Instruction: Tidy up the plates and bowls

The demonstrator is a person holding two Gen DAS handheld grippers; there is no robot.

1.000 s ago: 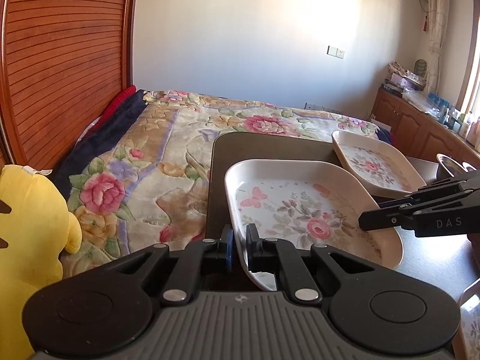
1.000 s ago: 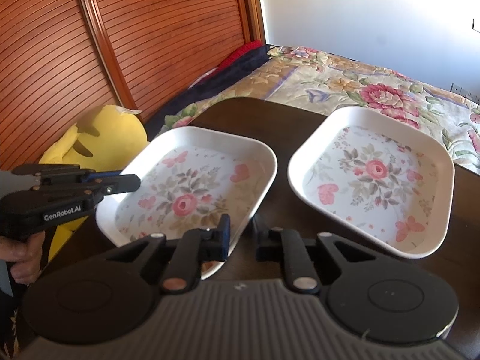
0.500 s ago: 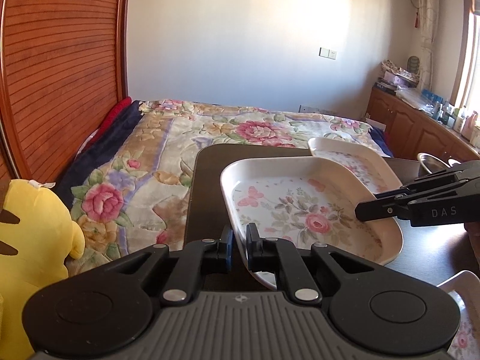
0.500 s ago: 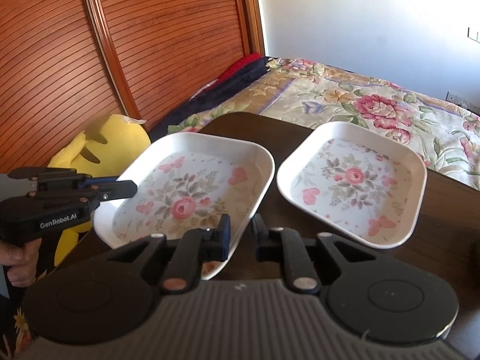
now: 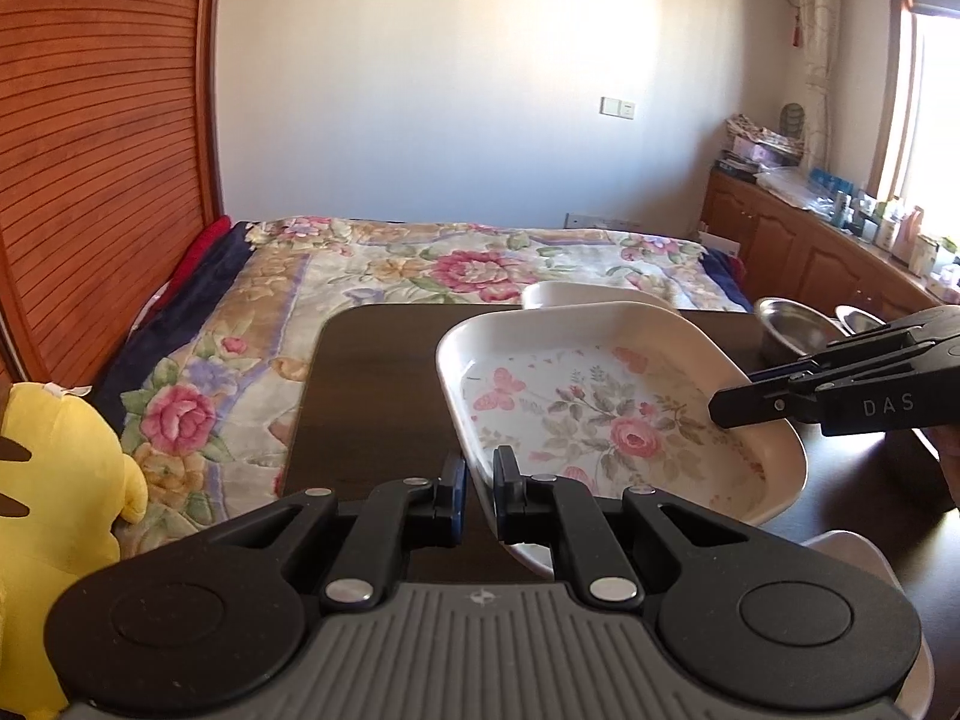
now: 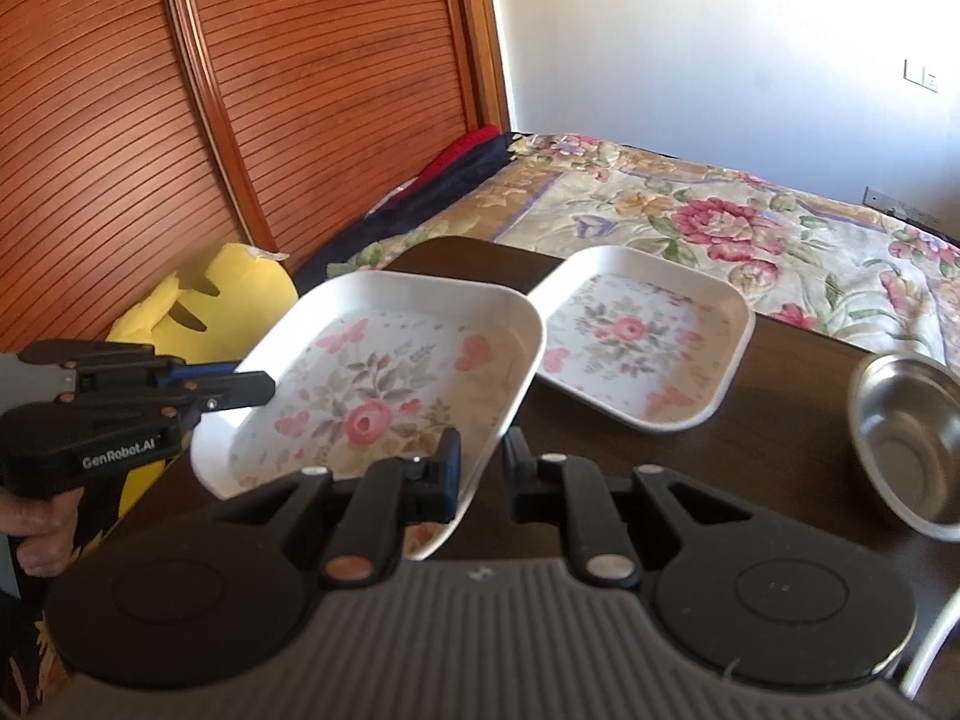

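Both grippers had the same floral tray (image 5: 606,414), one on each side. Left gripper (image 5: 478,495) pinched its near rim; right gripper (image 6: 480,474) clamped the opposite edge. The tray was lifted off the dark table (image 5: 372,372), tilted, one corner overlapping a second floral tray (image 6: 648,336) that lay flat on the table (same pattern). A steel bowl (image 6: 906,420) sat to the right, apart.
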